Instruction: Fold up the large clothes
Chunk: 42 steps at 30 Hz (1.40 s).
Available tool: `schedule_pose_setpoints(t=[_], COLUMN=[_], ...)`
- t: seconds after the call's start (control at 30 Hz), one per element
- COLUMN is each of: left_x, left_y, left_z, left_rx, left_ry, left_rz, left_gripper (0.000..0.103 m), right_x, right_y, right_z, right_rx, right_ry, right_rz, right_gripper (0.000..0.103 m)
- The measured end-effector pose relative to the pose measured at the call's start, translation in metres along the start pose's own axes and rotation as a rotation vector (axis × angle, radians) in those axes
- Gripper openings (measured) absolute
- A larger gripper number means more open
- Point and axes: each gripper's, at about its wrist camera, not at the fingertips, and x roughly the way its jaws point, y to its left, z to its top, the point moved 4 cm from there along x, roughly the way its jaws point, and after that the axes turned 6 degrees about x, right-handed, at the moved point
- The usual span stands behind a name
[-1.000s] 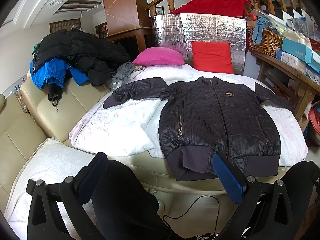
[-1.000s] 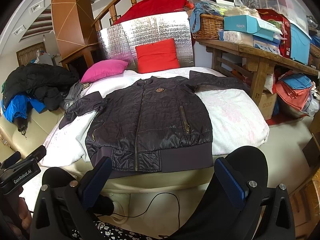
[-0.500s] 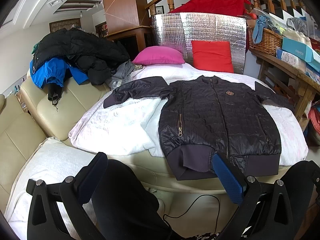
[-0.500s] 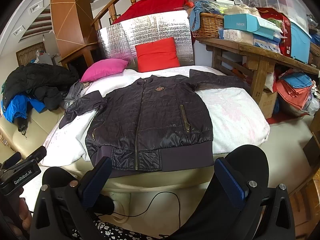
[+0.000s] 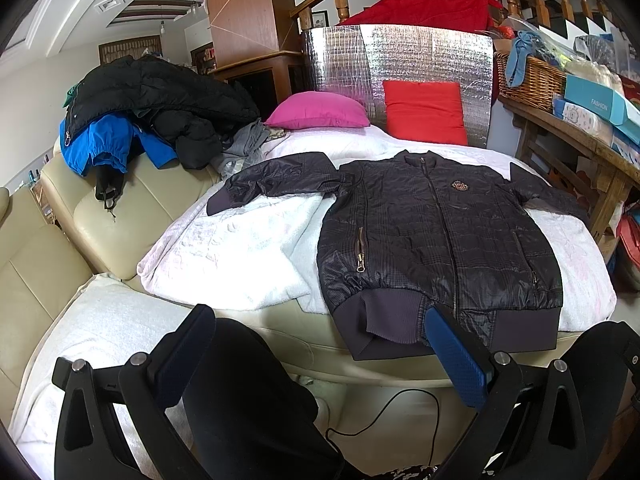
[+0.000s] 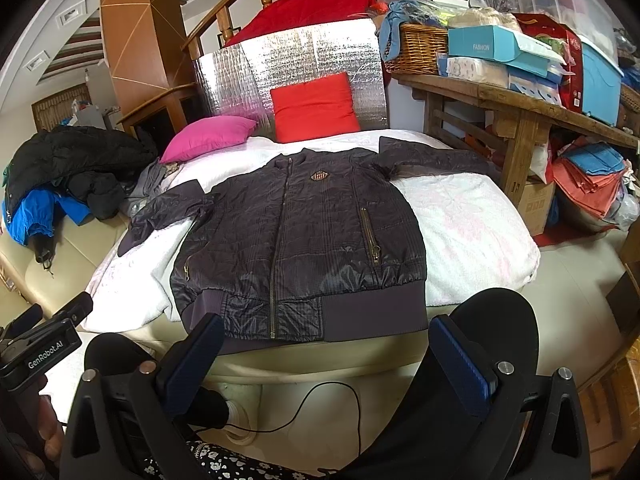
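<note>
Work surface: a white blanket (image 5: 240, 248) spread over a cream sofa (image 5: 48, 248), below a wooden stair railing. One dark quilted jacket (image 6: 296, 236) lies flat on the blanket, front up, zipped, both sleeves spread, hem at the near edge. Two cushions behind it: one pink (image 5: 318, 110), one red (image 6: 316, 107), the red one against a silver foil panel (image 6: 316, 60). One wicker basket (image 6: 416, 48) on the wooden side table (image 6: 520, 104) holds cloth items. Left gripper (image 5: 320, 354) and right gripper (image 6: 326, 356) both hang spread wide, empty, short of the hem.
</note>
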Motion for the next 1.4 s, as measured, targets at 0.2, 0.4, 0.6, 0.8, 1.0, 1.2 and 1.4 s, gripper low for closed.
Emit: schedule_pose_setpoints(t=[0.2, 0.4, 0.6, 0.8, 1.0, 1.2, 1.4], left_x=[0.0, 0.0, 0.005, 0.057, 0.187, 0.312, 0.367], left_y=[-0.001, 0.0, -0.002, -0.008, -0.029, -0.053, -0.088], left_z=[-0.001, 0.0, 0.004, 0.039, 0.079, 0.087, 0.129], left_rx=[-0.001, -0.001, 0.012, 0.049, 0.042, -0.018, -0.02], left_ry=[-0.001, 0.001, 0.004, 0.046, 0.218, 0.383, 0.334], left_rz=[0.0, 0.0, -0.003, -0.001, -0.049, -0.021, -0.027], left_gripper=[0.103, 0.103, 0.103, 0.103, 0.103, 0.103, 0.103], right_x=[0.002, 0.001, 0.006, 0.042, 0.116, 0.216, 0.323], right_y=[-0.001, -0.001, -0.007, -0.034, -0.085, -0.17, -0.257], right_z=[-0.001, -0.001, 0.013, 0.064, 0.142, 0.205, 0.248], right_rx=[0.0, -0.001, 0.013, 0.15, 0.333, 0.579, 0.832], right_ry=[0.001, -0.001, -0.001, 0.032, 0.041, 0.043, 0.021], right_rz=[0.0, -0.002, -0.003, 0.051, 0.135, 0.166, 0.15], right_gripper=[0.103, 0.103, 0.103, 0.103, 0.103, 0.103, 0.103])
